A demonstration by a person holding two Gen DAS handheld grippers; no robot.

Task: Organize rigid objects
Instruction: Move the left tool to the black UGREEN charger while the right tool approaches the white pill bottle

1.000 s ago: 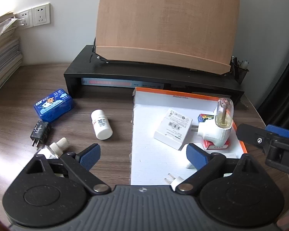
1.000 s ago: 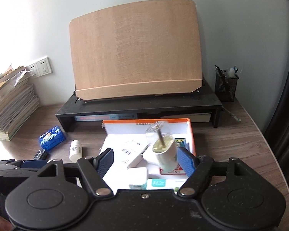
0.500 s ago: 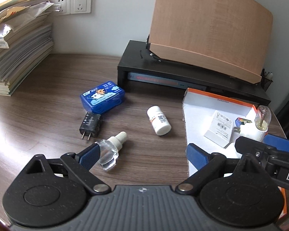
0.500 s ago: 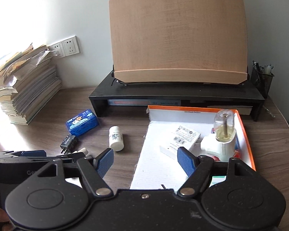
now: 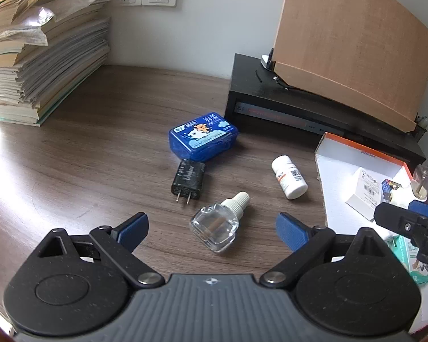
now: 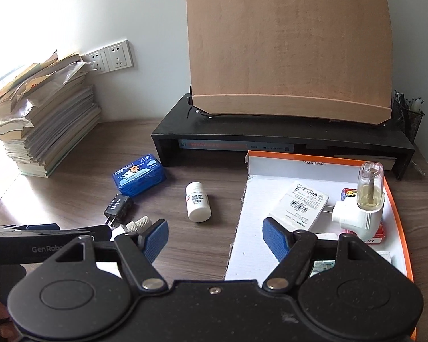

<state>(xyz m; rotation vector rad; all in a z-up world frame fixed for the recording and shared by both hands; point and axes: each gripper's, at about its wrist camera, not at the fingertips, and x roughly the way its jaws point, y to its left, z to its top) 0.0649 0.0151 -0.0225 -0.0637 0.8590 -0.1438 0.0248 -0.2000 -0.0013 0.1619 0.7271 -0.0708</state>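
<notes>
Sorting stands roughly half finished on a dark wood-grain tabletop: the shallow white cardboard tray with orange rim already holds a white plug-in vaporiser with its clear bottle, a flat white carton and a few smaller packs. Four things lie outside it: a blue plastic case with a cartoon label, a black plug adapter, a white pill bottle and a clear glass refill bottle with a white cap. The left tongs hang spread wide with the glass bottle between the pads, untouched. The right tongs are likewise spread and empty, near the tray's left edge.
</notes>
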